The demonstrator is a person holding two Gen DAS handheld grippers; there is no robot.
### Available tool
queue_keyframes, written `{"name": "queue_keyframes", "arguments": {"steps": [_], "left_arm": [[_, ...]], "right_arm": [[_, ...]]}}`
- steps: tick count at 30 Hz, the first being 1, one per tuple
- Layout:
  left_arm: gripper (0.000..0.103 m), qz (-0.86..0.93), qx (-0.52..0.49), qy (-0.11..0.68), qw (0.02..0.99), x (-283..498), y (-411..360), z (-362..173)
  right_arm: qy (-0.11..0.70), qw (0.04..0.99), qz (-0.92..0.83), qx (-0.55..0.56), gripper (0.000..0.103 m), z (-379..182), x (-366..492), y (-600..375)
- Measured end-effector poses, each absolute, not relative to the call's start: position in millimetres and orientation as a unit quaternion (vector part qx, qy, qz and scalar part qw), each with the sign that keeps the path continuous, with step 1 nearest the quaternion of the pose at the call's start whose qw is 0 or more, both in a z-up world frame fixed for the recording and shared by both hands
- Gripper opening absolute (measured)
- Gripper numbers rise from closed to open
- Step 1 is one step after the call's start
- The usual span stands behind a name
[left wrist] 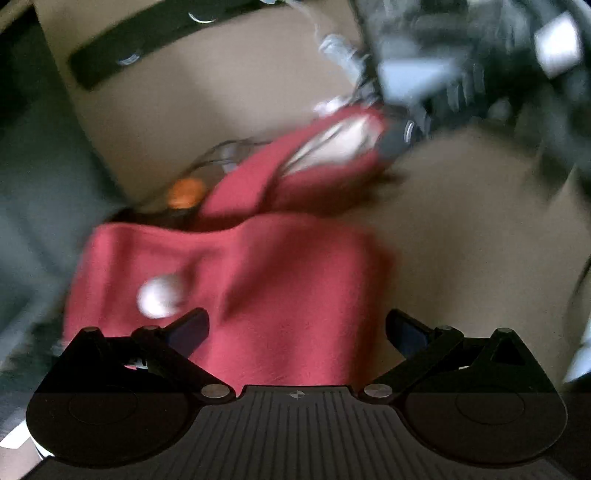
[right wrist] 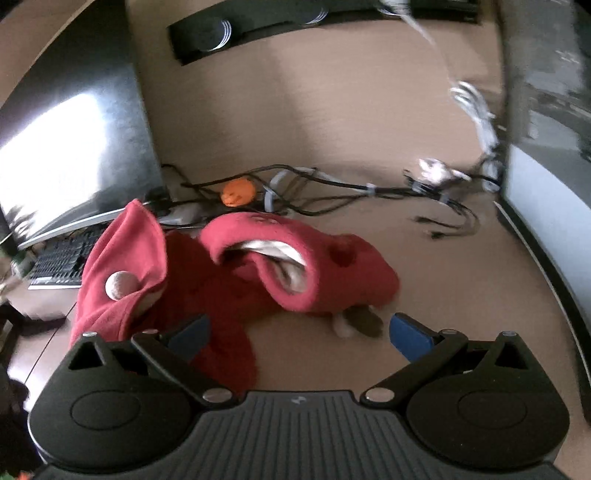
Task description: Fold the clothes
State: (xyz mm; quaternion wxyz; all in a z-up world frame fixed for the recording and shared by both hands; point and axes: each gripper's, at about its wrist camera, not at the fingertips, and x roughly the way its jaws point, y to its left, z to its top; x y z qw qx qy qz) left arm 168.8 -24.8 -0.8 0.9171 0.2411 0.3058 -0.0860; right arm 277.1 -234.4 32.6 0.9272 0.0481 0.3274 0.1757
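A small red fleece garment (right wrist: 229, 295) with white lining (right wrist: 280, 258) and a white pompom (right wrist: 120, 284) lies crumpled on the tan table (right wrist: 295, 110). My right gripper (right wrist: 301, 332) is open just in front of it, its blue left finger over the red cloth and its right finger over bare table. In the blurred left wrist view the garment (left wrist: 288, 280) fills the middle. My left gripper (left wrist: 297, 330) is open above it, holding nothing. The dark blurred shape of the other gripper (left wrist: 461, 74) hangs at the garment's far lined edge.
A monitor (right wrist: 74, 147) and keyboard (right wrist: 59, 258) stand at the left. A tangle of cables (right wrist: 332, 188) and an orange object (right wrist: 238, 192) lie behind the garment. A black strip (right wrist: 258, 26) runs along the back, and another dark screen (right wrist: 546, 184) stands at the right.
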Motion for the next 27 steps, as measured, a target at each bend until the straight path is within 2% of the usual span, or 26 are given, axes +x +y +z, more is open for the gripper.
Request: {"name": "queue_keyframes", "arguments": {"steps": [2, 5, 8, 12, 15, 19, 23, 26, 27], "left_arm": [[0.103, -0.012, 0.237, 0.296, 0.925, 169.1, -10.2, -4.1], [0.103, 0.114, 0.132, 0.292, 0.94, 169.4, 49.0, 11.1], [0.103, 0.282, 0.1, 0.278, 0.913, 157.0, 109.9, 15.5], [0.103, 0.362, 0.017, 0.339, 0.868, 125.0, 187.2, -0.5], [0.103, 0.418, 0.03, 0.351, 0.837, 97.4, 207.5, -10.3], [0.103, 0.448, -0.019, 0.352, 0.821, 65.8, 234.1, -5.5], [0.103, 0.427, -0.082, 0.274, 0.858, 53.1, 237.7, 38.6], [0.103, 0.36, -0.111, 0.206, 0.903, 67.0, 226.1, 71.4], [0.103, 0.312, -0.123, 0.205, 0.919, 75.7, 221.4, 73.8]], "right_arm": [[0.33, 0.92, 0.21, 0.037, 0.103, 28.7, 284.3, -217.6], [0.337, 0.907, 0.252, 0.004, 0.103, 19.4, 292.1, -181.5], [0.333, 0.899, 0.282, -0.029, 0.103, 10.9, 297.8, -142.0], [0.311, 0.898, 0.302, -0.075, 0.103, 10.5, 298.3, -97.7], [0.311, 0.894, 0.3, -0.115, 0.103, 5.8, 299.8, -76.0], [0.334, 0.885, 0.273, -0.176, 0.103, -13.6, 306.9, -54.6], [0.375, 0.884, 0.231, -0.156, 0.103, -29.8, 308.6, -70.4], [0.376, 0.89, 0.207, -0.155, 0.103, -37.2, 287.7, -88.6], [0.384, 0.889, 0.204, -0.142, 0.103, -36.7, 280.8, -95.9]]}}
